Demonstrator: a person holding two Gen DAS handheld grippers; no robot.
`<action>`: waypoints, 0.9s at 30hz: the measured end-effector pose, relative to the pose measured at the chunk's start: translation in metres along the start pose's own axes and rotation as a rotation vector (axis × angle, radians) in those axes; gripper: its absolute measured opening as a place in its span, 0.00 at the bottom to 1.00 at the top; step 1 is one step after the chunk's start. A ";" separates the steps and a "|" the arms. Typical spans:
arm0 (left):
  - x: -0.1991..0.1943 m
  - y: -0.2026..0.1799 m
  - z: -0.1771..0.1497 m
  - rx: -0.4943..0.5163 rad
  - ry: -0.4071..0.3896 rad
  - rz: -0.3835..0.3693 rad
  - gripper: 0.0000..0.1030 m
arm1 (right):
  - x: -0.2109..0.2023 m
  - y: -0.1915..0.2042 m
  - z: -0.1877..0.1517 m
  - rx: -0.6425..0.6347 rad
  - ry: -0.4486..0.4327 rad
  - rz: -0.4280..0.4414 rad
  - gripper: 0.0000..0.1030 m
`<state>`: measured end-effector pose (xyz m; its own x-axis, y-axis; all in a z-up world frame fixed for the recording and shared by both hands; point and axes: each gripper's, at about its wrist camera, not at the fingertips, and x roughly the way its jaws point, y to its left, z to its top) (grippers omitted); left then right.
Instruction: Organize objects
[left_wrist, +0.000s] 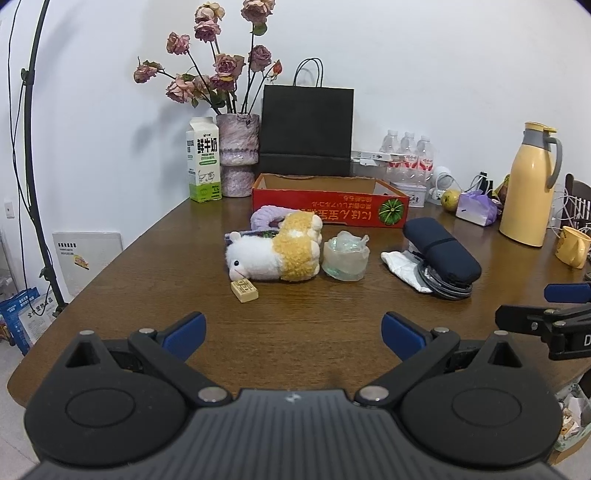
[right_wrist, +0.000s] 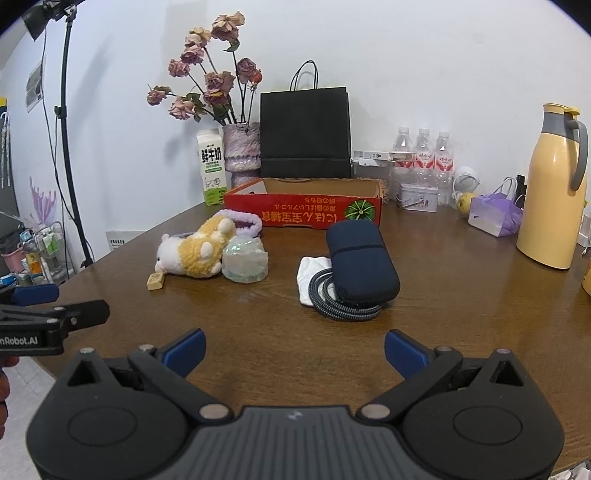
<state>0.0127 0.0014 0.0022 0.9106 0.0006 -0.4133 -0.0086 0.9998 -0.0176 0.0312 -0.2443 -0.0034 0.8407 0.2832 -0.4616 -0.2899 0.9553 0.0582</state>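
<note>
Brown wooden table (left_wrist: 155, 266) against a white wall, clutter along the back: black paper bag (left_wrist: 306, 129), yellow thermos jug (left_wrist: 528, 188), vase of dried roses (left_wrist: 236, 155), milk carton (left_wrist: 203, 162), water bottles (left_wrist: 408, 151).

Task things, big to small. Red cardboard tray (left_wrist: 328, 205) sits mid-table in front of the bag, open side up; probably the drop spot, though its inside is mostly hidden. Navy pouch (right_wrist: 360, 264) lies right of centre, resting on a coiled grey cable (right_wrist: 343, 308) and touching a crumpled white wrapper (right_wrist: 312, 275). Plush sheep (left_wrist: 275, 253), white and yellow, lies on its side left of centre, a lilac knitted ring (left_wrist: 264, 218) just behind it by the tray. Clear plastic cup (left_wrist: 345, 258) with crumpled film inside touches the plush's back end. Small tan tile block (left_wrist: 244, 290) lies at the plush's nose.

Left gripper (left_wrist: 293, 338) hovers over the near table edge, jaws wide, nothing between them. Right gripper (right_wrist: 295, 350) likewise spread wide and empty, facing the pouch pile.

Step in hand, as I judge it: the start, nothing picked, all items loose on the table. Next move calls for a reach forward to one item, plush for left or pouch for right, closing on it, then a lift over the tray wall.
</note>
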 end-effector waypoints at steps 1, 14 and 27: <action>0.002 0.000 0.000 0.000 0.001 0.002 1.00 | 0.003 0.000 0.001 0.000 0.002 -0.001 1.00; 0.049 0.015 0.015 0.006 0.026 0.055 1.00 | 0.051 -0.019 0.013 0.015 0.026 -0.042 1.00; 0.110 0.035 0.032 -0.009 0.075 0.126 1.00 | 0.114 -0.045 0.038 0.019 0.047 -0.112 1.00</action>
<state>0.1254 0.0367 -0.0148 0.8687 0.1243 -0.4795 -0.1248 0.9917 0.0310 0.1573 -0.2519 -0.0253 0.8448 0.1704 -0.5072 -0.1861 0.9823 0.0201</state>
